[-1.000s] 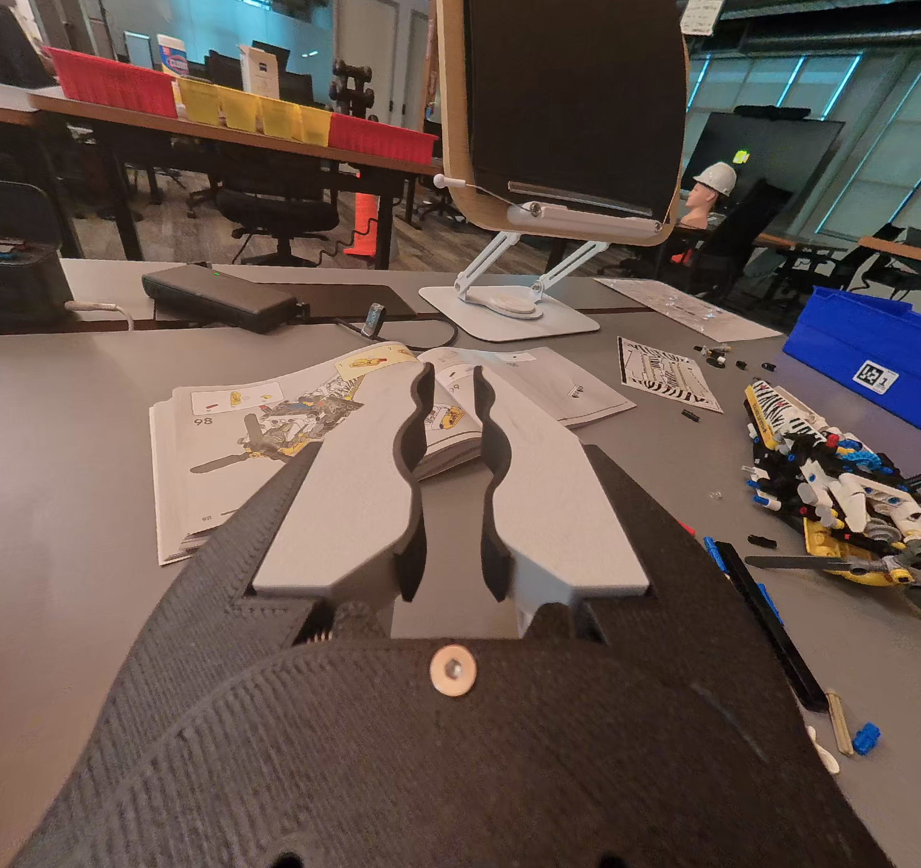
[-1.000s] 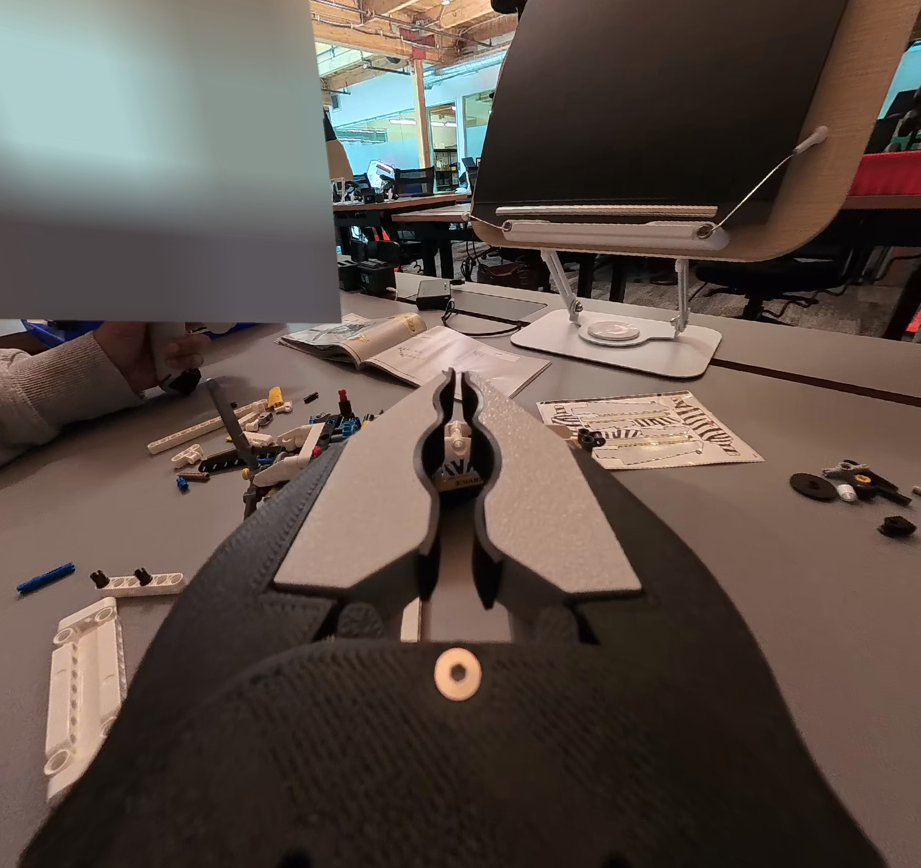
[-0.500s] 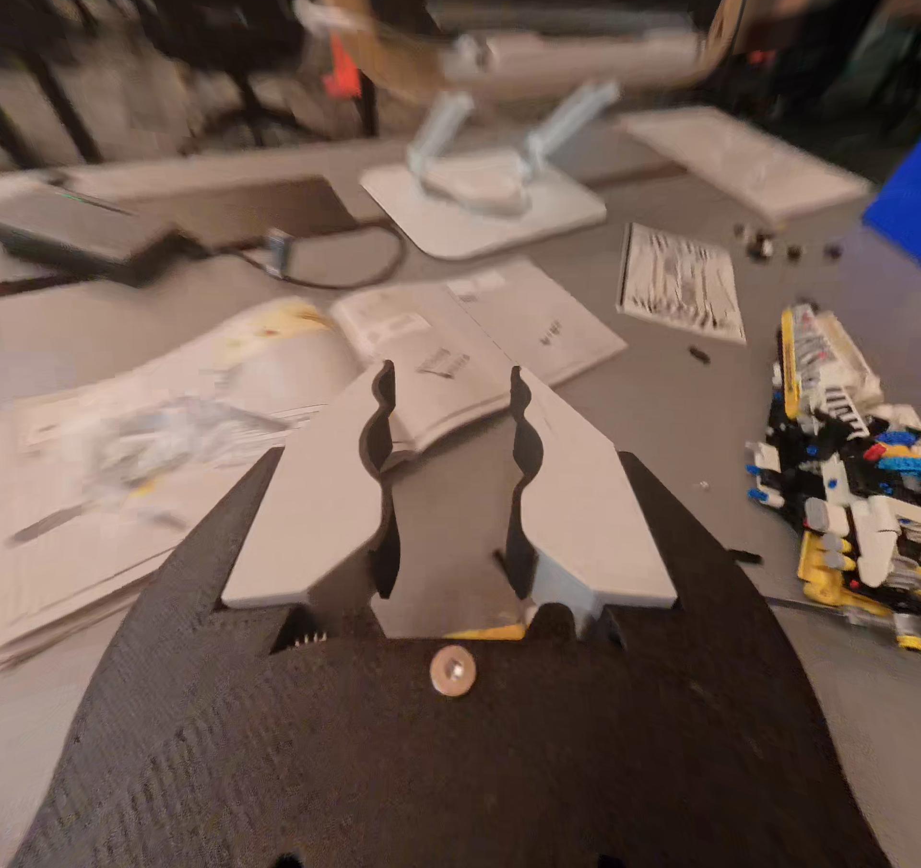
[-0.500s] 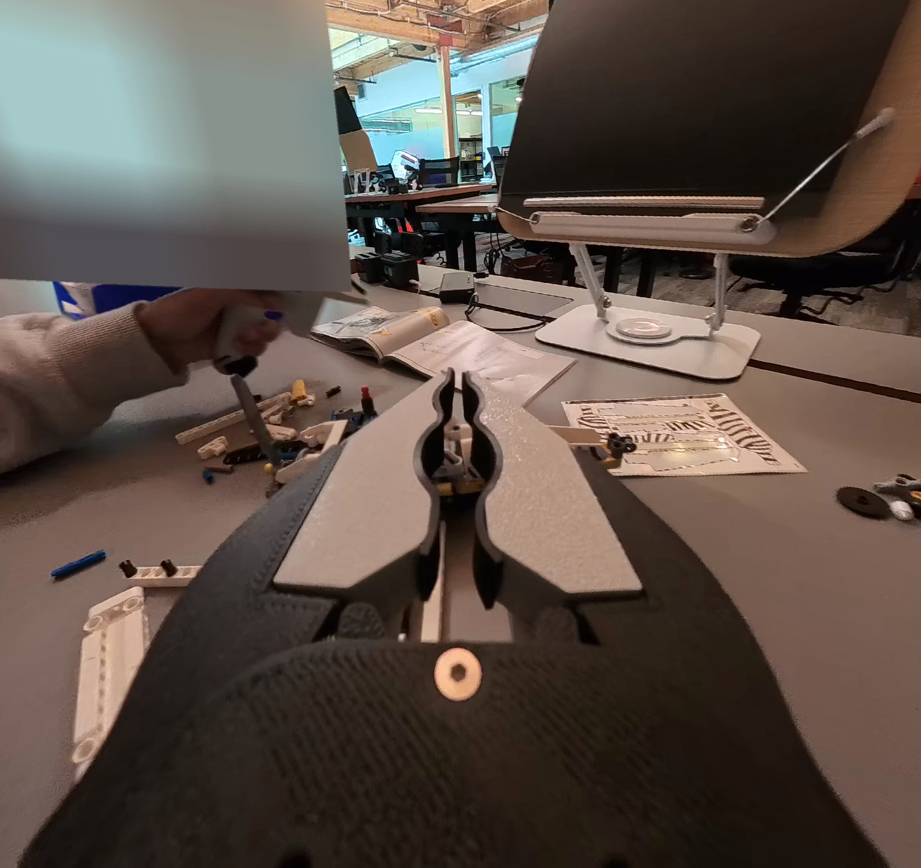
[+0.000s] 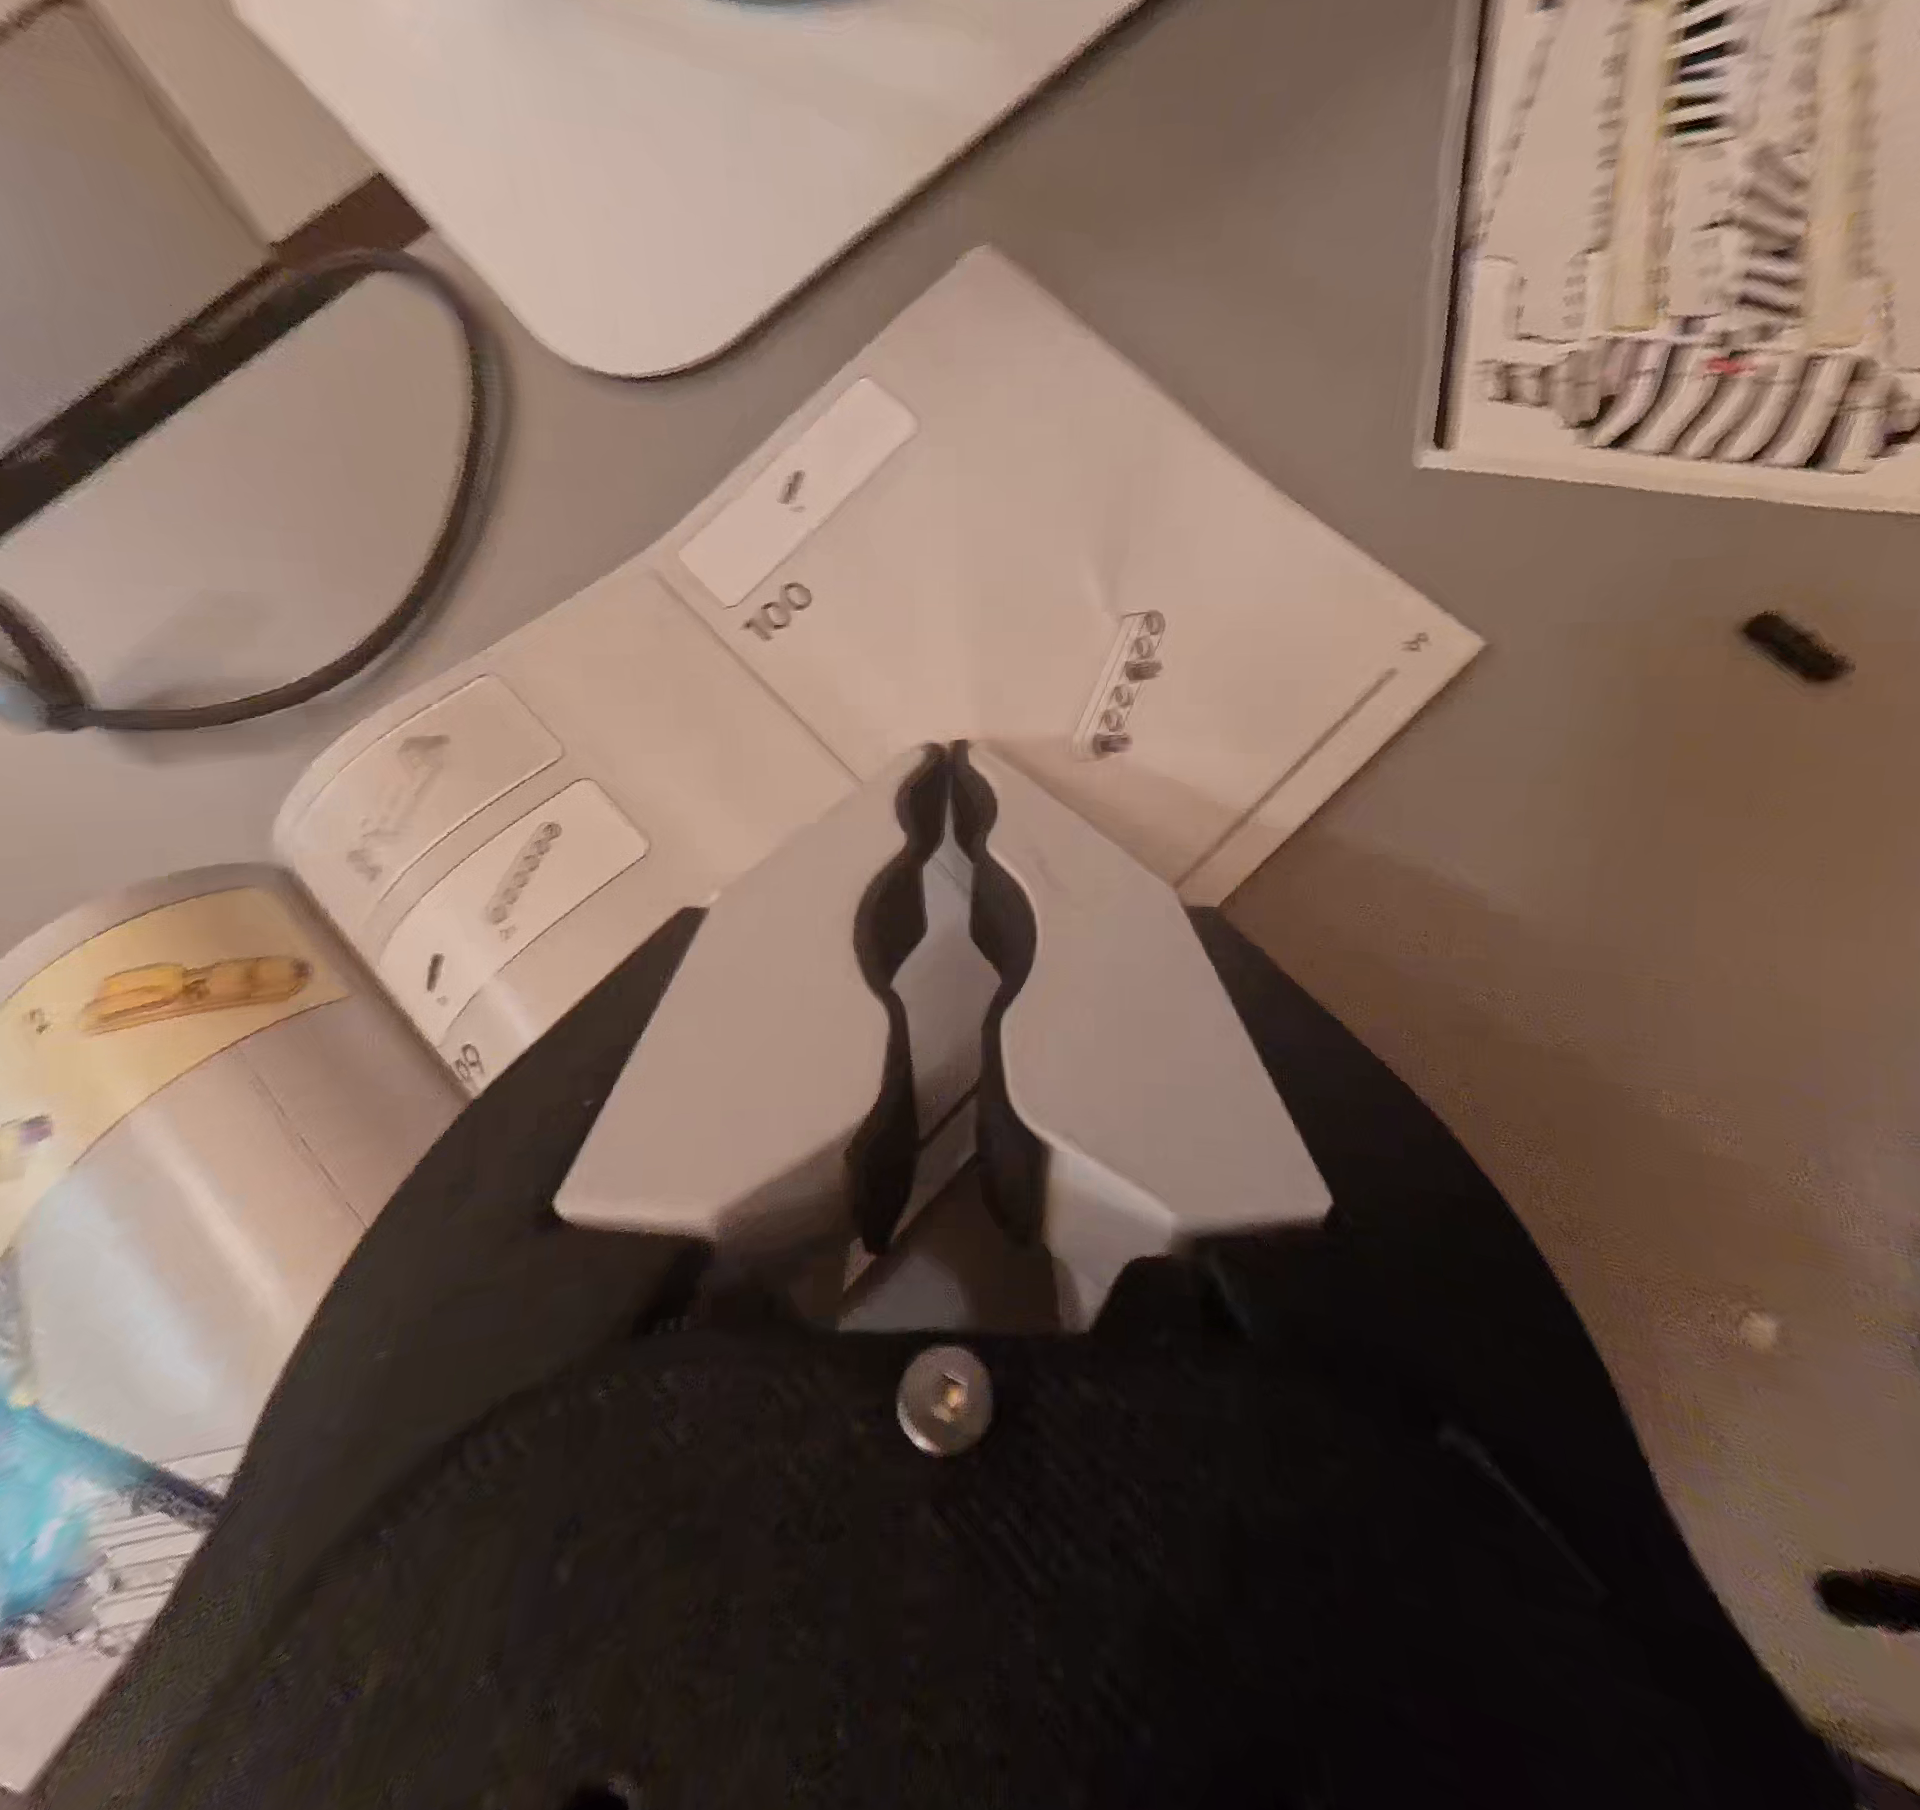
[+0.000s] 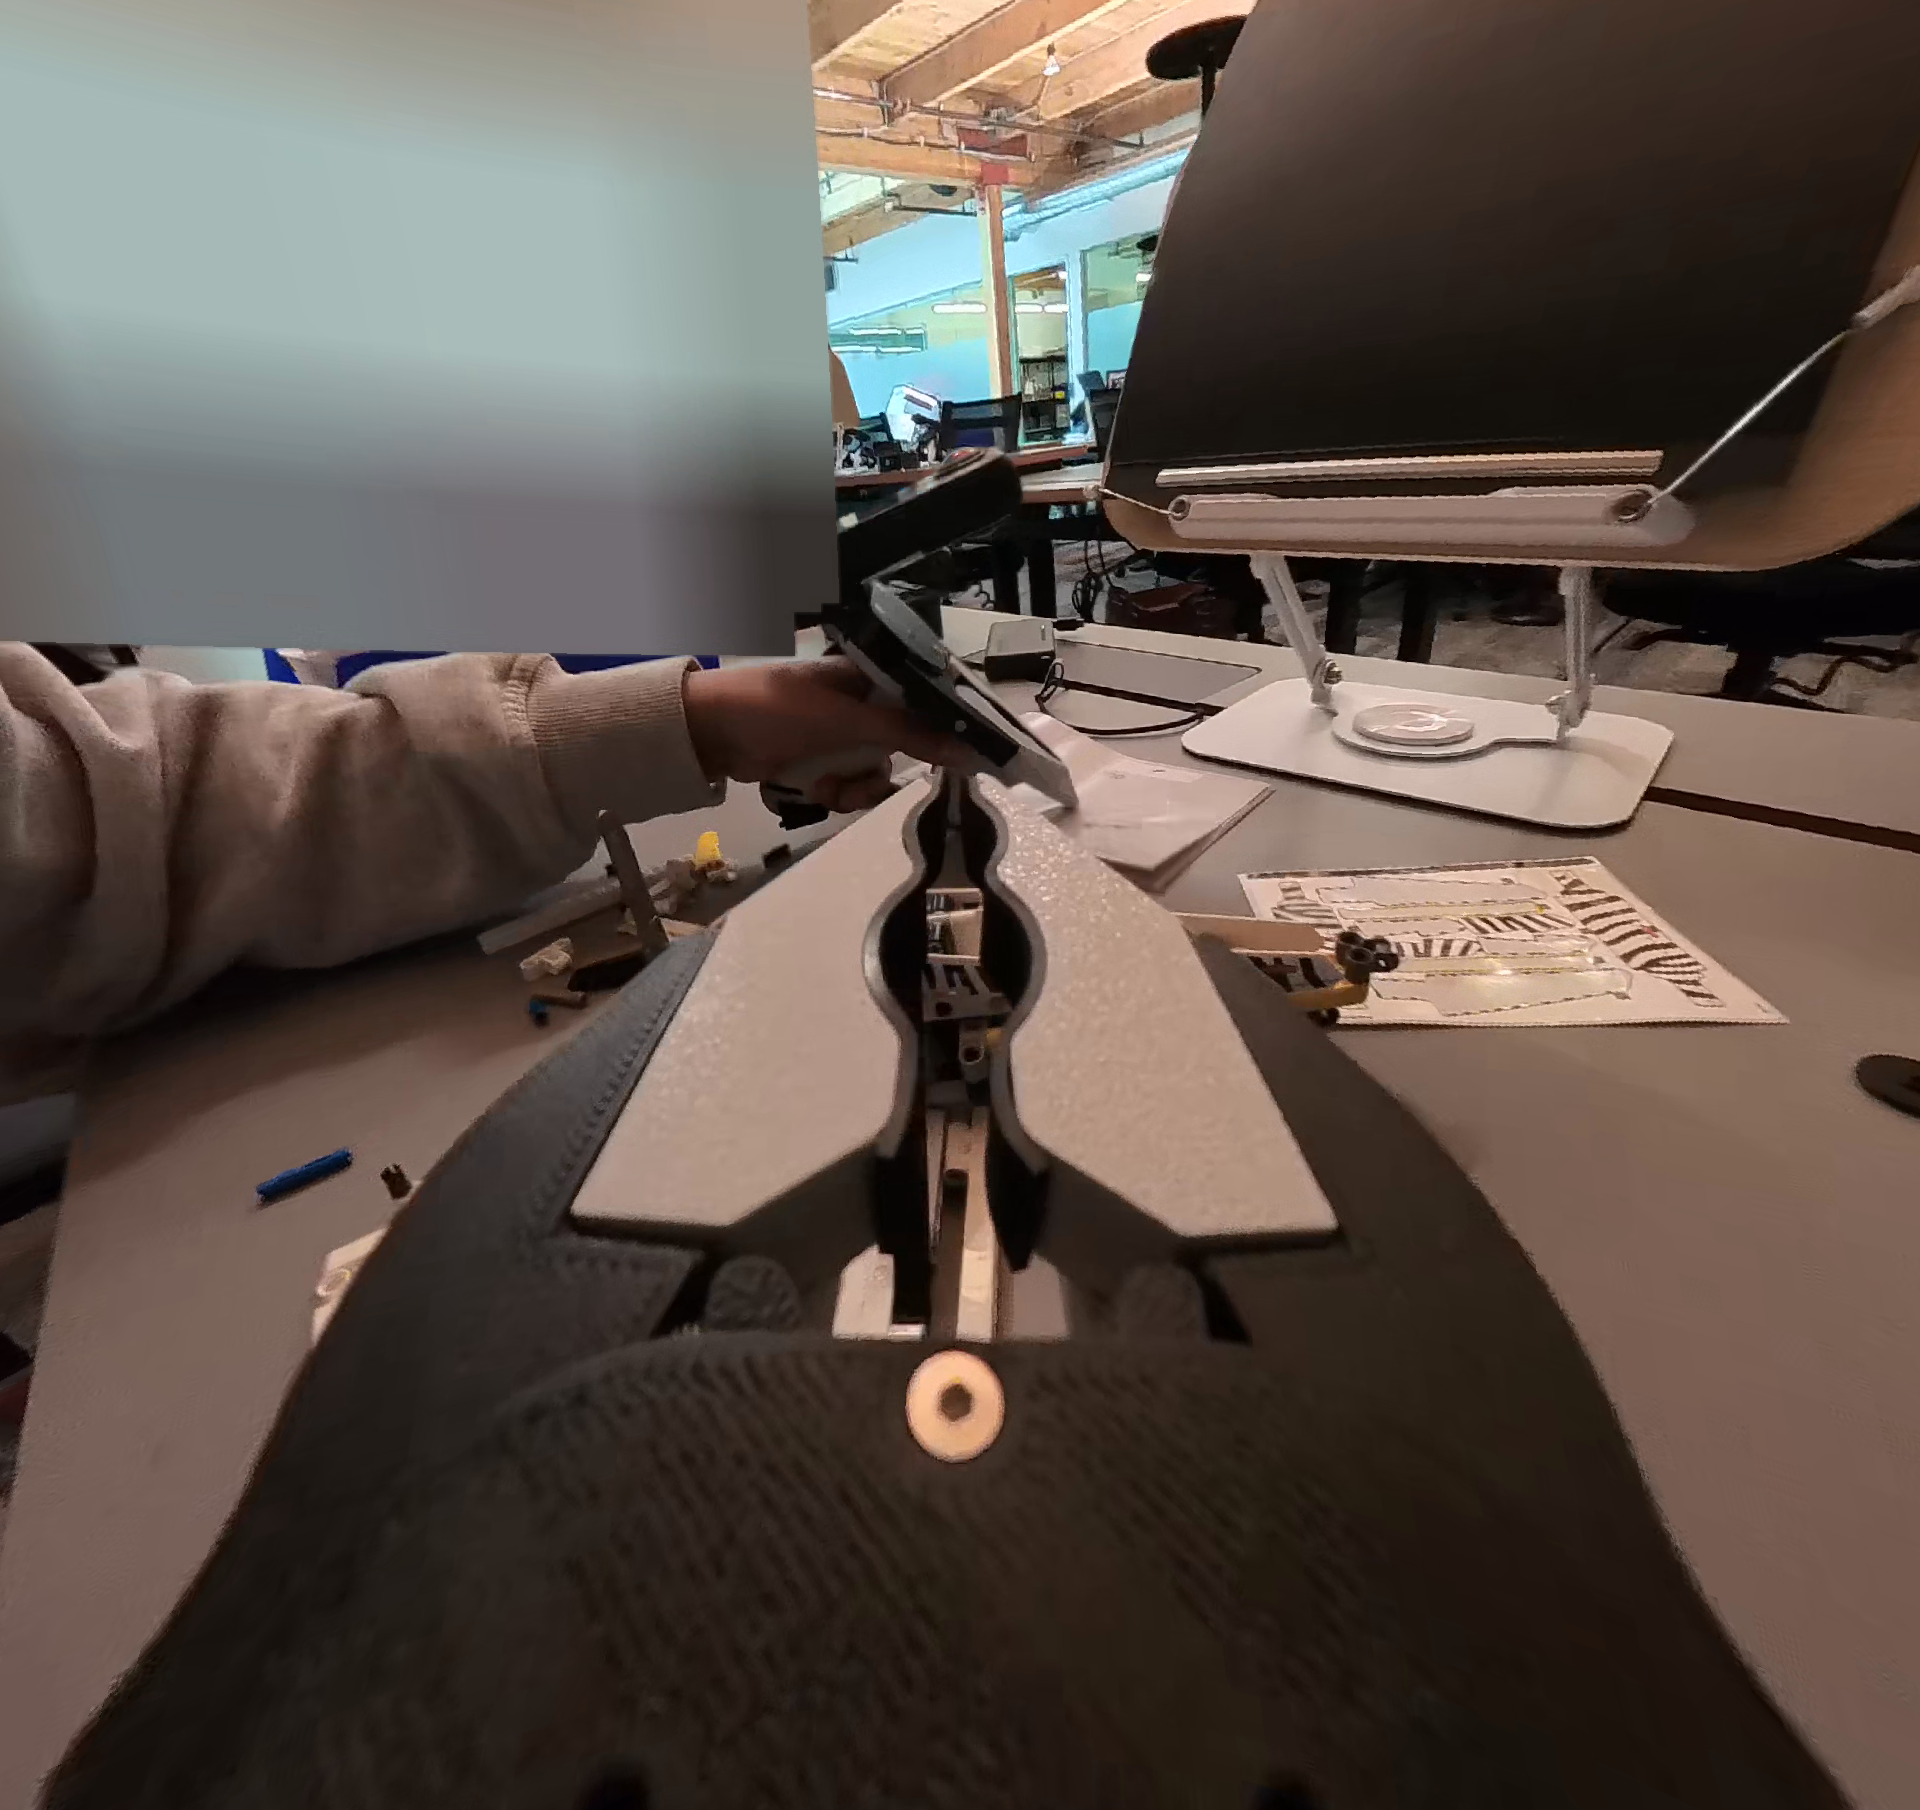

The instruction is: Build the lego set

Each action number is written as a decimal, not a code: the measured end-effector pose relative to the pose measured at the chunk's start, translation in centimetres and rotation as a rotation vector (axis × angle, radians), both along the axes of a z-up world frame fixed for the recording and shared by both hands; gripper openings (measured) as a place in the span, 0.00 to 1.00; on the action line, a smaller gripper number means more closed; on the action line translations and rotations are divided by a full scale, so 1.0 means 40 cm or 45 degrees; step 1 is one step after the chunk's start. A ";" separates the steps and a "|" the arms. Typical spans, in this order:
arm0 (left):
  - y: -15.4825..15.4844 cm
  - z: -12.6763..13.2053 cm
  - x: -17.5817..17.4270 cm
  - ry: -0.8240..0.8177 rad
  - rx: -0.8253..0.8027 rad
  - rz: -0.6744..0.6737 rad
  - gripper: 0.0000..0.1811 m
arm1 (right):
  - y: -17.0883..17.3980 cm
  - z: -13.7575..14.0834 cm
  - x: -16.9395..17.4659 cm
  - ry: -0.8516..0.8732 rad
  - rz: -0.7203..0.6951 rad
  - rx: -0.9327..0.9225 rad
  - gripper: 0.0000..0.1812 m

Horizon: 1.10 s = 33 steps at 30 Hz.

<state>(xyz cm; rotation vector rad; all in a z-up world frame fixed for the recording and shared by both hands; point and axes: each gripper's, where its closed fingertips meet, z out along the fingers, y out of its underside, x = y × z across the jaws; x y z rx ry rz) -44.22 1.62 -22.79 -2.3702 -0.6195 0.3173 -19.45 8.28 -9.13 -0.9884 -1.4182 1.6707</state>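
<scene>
Pointing down over the open white paper instruction booklet (image 5: 1039,555) on the grey tabletop (image 5: 1558,1033), the left grey-and-black two-finger gripper (image 5: 951,758) has its tips pressed together w/ nothing seen between them. Left of the booklet: looped black cable (image 5: 457,513). Behind it: white flat stand base (image 5: 623,150). Right of the booklet: striped sticker sheet (image 5: 1704,202). Right grey-and-black gripper (image 6: 951,804), nearer than the booklet, is pinching the partly built black, white & yellow lego model (image 6: 954,991), which sits inside the finger gap.
</scene>
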 end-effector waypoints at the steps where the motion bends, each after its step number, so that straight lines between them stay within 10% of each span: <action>1: -0.003 0.000 -0.002 0.005 0.012 -0.011 0.01 | 0.005 0.003 0.003 0.003 0.000 -0.026 0.00; 10: 0.001 0.051 -0.011 -0.043 0.202 0.110 0.08 | 0.095 0.018 0.021 -0.007 -0.027 -0.362 0.00; 15: 0.006 0.003 -0.007 0.077 -0.037 0.060 0.71 | 0.117 0.012 0.021 -0.019 -0.066 -0.387 0.01; 25: -0.011 0.000 -0.009 0.053 0.017 0.052 0.07 | 0.099 0.001 0.012 -0.033 -0.091 -0.264 0.00; 33: -0.042 0.090 -0.062 0.087 0.202 0.135 0.00 | 0.102 -0.001 0.012 -0.035 -0.095 -0.261 0.00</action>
